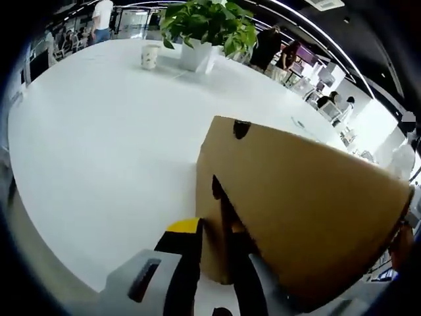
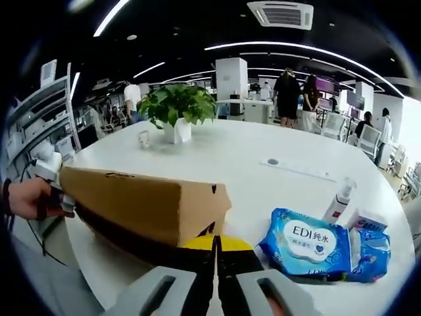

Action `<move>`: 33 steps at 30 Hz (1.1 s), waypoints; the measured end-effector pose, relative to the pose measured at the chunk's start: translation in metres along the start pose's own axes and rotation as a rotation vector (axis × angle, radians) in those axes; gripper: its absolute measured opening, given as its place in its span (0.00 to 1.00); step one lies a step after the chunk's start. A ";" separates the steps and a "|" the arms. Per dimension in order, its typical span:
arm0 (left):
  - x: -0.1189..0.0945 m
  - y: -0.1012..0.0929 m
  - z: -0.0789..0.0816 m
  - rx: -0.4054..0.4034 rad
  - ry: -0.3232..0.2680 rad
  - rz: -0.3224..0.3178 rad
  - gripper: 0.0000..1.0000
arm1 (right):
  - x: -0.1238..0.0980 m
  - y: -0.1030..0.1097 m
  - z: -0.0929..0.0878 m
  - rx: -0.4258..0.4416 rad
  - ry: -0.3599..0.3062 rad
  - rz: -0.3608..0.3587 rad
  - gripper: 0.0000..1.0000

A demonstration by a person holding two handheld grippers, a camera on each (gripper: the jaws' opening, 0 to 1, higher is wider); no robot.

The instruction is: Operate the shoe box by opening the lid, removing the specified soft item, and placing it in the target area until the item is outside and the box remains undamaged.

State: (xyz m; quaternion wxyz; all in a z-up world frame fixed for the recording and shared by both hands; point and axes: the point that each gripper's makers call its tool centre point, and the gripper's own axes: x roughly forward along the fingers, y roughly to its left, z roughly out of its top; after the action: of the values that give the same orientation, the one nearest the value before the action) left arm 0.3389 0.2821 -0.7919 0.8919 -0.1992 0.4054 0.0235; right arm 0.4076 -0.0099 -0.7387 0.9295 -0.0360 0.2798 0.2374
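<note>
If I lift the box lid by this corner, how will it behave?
The lid looks like thin cardboard, so it is probably light and may flex or crease at the corner. The left gripper seems clamped on its edge; the far end would likely sag. The box's dark base might lift too.

Shoe box point(image 2: 148, 201): plain tan cardboard, dark round holes near its corners, dark band under the lid edge. Bench point(image 1: 99, 151): flat white. Left gripper point(image 1: 210, 263): black fingers, yellow patch, grey body. Right gripper point(image 2: 217, 263): black fingers, yellow at the tips, grey body. Wipes pack point(image 2: 306, 243), lower right of the right gripper view: blue with a white label, dark lettering. Plant point(image 2: 177, 105): green leaves, white pot. Cup point(image 1: 150, 56), upper left of the left gripper view: white, faint pattern.
</note>
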 end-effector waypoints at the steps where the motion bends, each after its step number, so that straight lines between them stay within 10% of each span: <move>1: -0.001 0.001 0.000 0.010 -0.002 0.000 0.12 | 0.000 0.000 0.000 0.002 0.000 0.001 0.00; 33: -0.038 -0.005 -0.001 0.067 -0.095 -0.083 0.07 | -0.009 0.015 -0.011 0.078 -0.027 0.069 0.00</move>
State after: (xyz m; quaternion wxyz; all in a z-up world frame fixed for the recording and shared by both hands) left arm 0.3132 0.2818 -0.7628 0.9164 -0.1845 0.3547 -0.0174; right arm 0.3882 -0.0027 -0.7424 0.9252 0.0131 0.2775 0.2585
